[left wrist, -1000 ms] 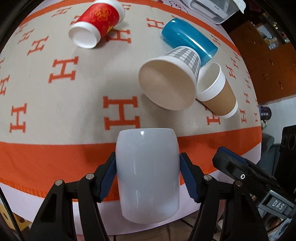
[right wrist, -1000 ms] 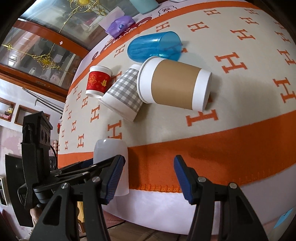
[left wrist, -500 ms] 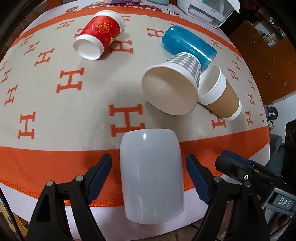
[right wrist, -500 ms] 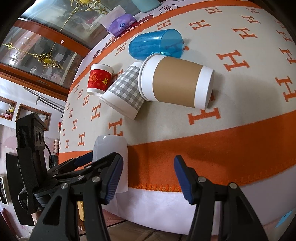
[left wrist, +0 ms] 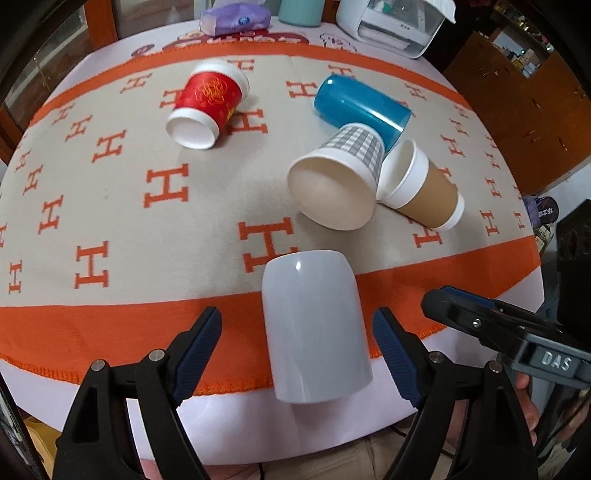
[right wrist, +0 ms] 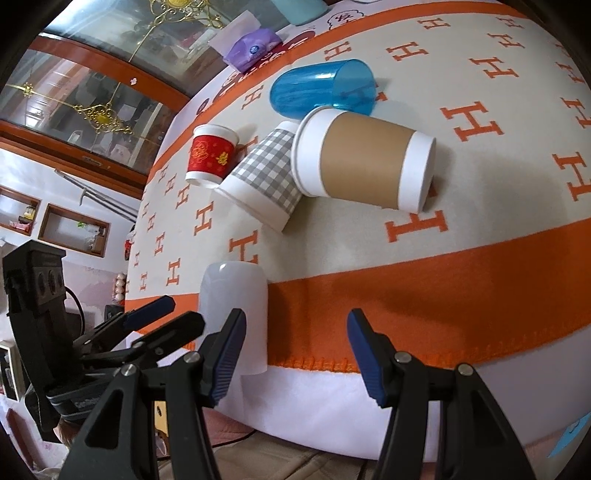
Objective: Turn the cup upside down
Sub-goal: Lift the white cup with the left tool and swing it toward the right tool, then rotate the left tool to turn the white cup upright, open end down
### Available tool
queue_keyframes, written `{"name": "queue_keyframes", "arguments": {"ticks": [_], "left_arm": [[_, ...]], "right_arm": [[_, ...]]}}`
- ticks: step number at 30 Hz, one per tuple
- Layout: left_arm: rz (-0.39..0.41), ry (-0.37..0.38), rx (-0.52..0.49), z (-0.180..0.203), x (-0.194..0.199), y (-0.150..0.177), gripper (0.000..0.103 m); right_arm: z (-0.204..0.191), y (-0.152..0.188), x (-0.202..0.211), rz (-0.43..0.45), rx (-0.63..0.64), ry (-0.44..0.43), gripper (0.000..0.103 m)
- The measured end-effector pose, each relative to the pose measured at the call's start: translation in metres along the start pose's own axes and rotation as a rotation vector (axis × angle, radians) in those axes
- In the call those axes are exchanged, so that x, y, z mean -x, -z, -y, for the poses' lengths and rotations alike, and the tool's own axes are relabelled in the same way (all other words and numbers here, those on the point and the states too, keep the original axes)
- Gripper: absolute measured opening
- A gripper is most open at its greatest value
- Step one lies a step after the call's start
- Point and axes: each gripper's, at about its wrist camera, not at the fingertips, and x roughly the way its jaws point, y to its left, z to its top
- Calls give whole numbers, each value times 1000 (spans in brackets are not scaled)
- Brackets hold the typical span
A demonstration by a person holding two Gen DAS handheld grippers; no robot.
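A pale grey cup (left wrist: pixel 316 328) stands upside down near the table's front edge, on the orange band of the cloth. It also shows in the right wrist view (right wrist: pixel 236 306). My left gripper (left wrist: pixel 297 354) is open, its fingers either side of the cup and clear of it. My right gripper (right wrist: pixel 295 354) is open and empty, to the right of the grey cup. In the left wrist view its tip (left wrist: pixel 461 306) shows at the right.
Several cups lie on their sides further back: a red one (left wrist: pixel 207 103), a blue one (left wrist: pixel 360 107), a grey checked one (left wrist: pixel 340 181) and a brown one (left wrist: pixel 424 188). A white appliance (left wrist: pixel 391 22) and a purple pack (left wrist: pixel 236 16) sit at the far edge.
My left gripper has opened and let go of the grey cup, then drawn back from it. The cup stays standing upside down. The right gripper has barely moved.
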Motion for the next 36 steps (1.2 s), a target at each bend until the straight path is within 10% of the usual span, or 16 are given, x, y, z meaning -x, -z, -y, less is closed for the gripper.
{"name": "queue_keyframes", "arguments": {"ticks": [11, 36], "left_arm": [[151, -83, 41, -31, 33, 14, 88], [95, -10, 160, -81, -9, 17, 88]], "right_arm": [[-7, -4, -23, -91, -19, -158, 57], [-44, -24, -85, -248, 45, -201, 58]]}}
